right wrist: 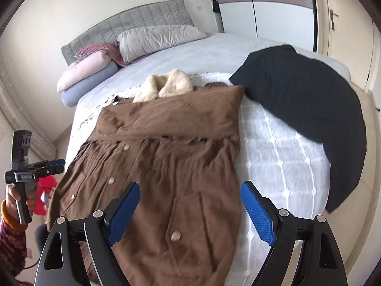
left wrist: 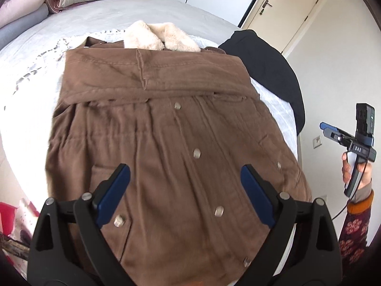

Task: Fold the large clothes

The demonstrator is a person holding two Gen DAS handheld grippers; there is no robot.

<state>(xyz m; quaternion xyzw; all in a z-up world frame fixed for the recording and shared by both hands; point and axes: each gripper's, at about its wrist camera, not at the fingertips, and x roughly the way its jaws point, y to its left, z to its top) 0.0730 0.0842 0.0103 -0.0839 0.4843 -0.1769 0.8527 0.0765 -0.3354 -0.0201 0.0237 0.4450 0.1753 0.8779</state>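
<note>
Hidden or cut off: the lower hem of the brown coat (left wrist: 166, 157) runs off the bottom of both wrist views, under the gripper frames. Its sleeves lie folded across the chest as one band; where one sleeve ends and the other begins is hard to tell. The black garment (right wrist: 304, 109) is a dark mass with no detail readable. A red object (right wrist: 46, 197) at lower left of the right wrist view is partly behind the left gripper's handle and cannot be identified. Fisheye edges are dark and blurred.

Jaws: the left gripper (left wrist: 185, 190) has its blue pads set wide apart above the coat's lower front, nothing between them, no contact visible. The right gripper (right wrist: 190, 211) is likewise wide apart, one pad over the coat's edge, the other over the white bedspread (right wrist: 273, 157); nothing is gripped. Each gripper also shows in the other's view at the frame edge, held by a hand (left wrist: 352, 166) in a patterned sleeve.

Task item: the coat lies front up on the bed, centre frame, cream fleece collar (left wrist: 157, 37) toward the headboard (right wrist: 133, 26).

Counts: one coat, one black garment to its right, two grippers. Metal snap buttons: seven visible in the left wrist view, five in the right. Folded bedding and pillows are stacked at upper left near the headboard, about four pieces. One door (left wrist: 288, 7) at upper right.
</note>
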